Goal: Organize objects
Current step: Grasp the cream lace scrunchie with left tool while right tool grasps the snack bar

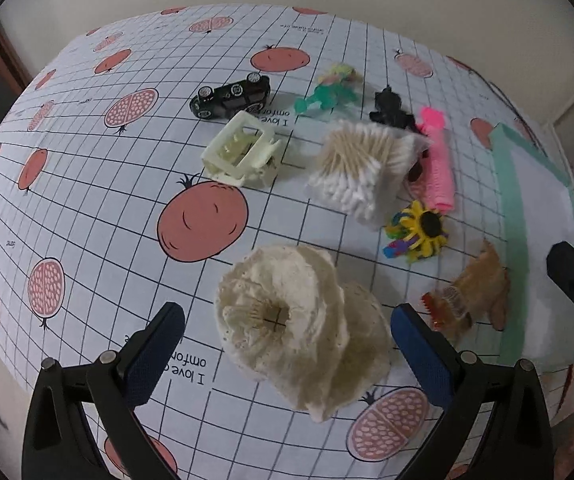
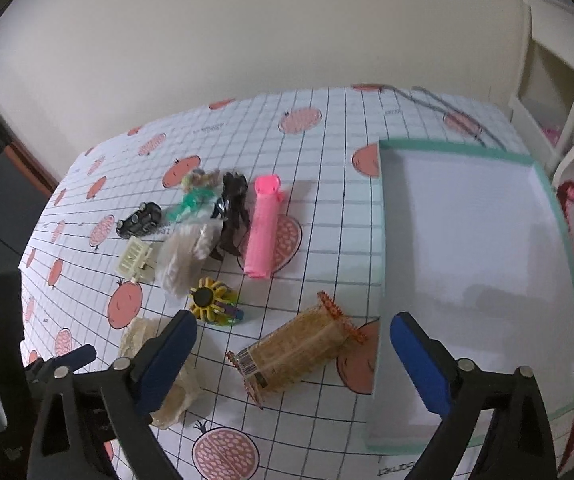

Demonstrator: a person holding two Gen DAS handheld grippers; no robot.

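Two grippers, left gripper (image 1: 287, 344) and right gripper (image 2: 293, 354), are hovering wide apart, empty: left straddling lace scrunchie (image 1: 287, 320), right straddling mesh packet (image 2: 291, 354), best squeezed mid-body before lifting toward tray (image 2: 467, 148).

A home, most likely a living room or bedroom. A tablecloth (image 1: 87, 200) printed with pomegranates and a grid covers the table, and small household things lie on it: a hair claw (image 1: 243, 152), cotton swabs (image 1: 355, 168), a toy car (image 1: 231, 94). Behind stand a plain cream wall (image 2: 247, 32) and white furniture (image 2: 559, 92) with open shelves.
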